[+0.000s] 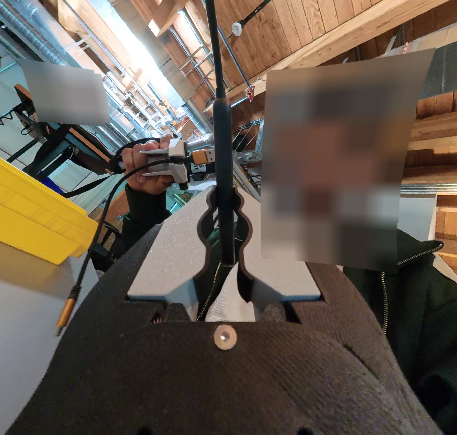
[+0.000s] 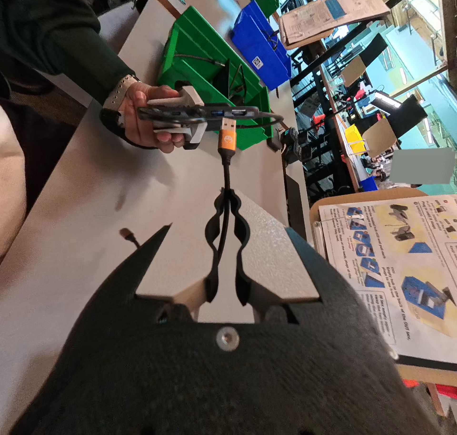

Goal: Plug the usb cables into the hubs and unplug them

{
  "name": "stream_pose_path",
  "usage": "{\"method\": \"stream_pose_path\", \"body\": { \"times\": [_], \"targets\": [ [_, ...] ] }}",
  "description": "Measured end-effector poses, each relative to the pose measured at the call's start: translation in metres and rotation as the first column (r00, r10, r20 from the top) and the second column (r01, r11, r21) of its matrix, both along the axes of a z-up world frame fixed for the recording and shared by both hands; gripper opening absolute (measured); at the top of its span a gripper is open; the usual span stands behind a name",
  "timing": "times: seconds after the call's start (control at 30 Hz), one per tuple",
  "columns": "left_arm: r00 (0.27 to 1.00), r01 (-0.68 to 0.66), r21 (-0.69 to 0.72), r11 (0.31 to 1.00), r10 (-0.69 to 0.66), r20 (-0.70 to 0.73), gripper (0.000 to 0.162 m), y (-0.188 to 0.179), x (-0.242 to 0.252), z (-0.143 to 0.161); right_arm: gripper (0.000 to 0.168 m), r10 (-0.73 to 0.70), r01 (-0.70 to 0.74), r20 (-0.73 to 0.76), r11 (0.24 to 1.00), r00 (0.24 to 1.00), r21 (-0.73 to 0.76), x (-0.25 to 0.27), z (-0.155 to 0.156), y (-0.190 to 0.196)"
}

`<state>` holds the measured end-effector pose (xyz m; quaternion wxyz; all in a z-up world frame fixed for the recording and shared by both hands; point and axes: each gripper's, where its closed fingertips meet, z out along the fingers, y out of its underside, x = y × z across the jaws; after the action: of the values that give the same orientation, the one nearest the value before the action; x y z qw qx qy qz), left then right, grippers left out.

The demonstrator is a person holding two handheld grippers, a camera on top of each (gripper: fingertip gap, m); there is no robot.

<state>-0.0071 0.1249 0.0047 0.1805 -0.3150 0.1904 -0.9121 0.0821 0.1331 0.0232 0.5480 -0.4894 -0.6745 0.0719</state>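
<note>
My left gripper (image 1: 223, 193) is shut on a dark grey USB hub (image 1: 222, 151), seen edge-on and upright, with its own cable running up out of frame. In the right wrist view the hub (image 2: 222, 113) lies level in the left gripper (image 2: 197, 114), its ports facing me. My right gripper (image 2: 226, 195) is shut on a black cable just behind its orange USB plug (image 2: 227, 139). The plug's metal tip sits just short of the hub's ports, not inserted. The left wrist view shows the right gripper (image 1: 183, 160) and the plug (image 1: 202, 156) beside the hub.
The cable's other orange plug (image 1: 66, 312) hangs free at the left. A green bin (image 2: 197, 52) and a blue bin (image 2: 259, 45) stand on the white table (image 2: 123, 200). A yellow bin (image 1: 37, 213) is near. A printed sheet (image 2: 395, 262) stands at the right.
</note>
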Motion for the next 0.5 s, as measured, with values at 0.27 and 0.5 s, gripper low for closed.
{"method": "stream_pose_path", "body": {
  "times": [0.27,0.5],
  "targets": [
    [1.0,0.019,0.029,0.999,-0.019,0.001,0.01,-0.007,0.002,0.001,0.002,0.095,-0.104,-0.126,0.992,0.987,-0.071,-0.005,0.006,-0.009],
    [1.0,0.023,0.032,0.999,-0.024,0.006,0.01,-0.009,0.001,0.002,0.002,0.149,-0.182,-0.239,0.975,0.96,-0.126,-0.005,0.015,-0.013]
  ]
}}
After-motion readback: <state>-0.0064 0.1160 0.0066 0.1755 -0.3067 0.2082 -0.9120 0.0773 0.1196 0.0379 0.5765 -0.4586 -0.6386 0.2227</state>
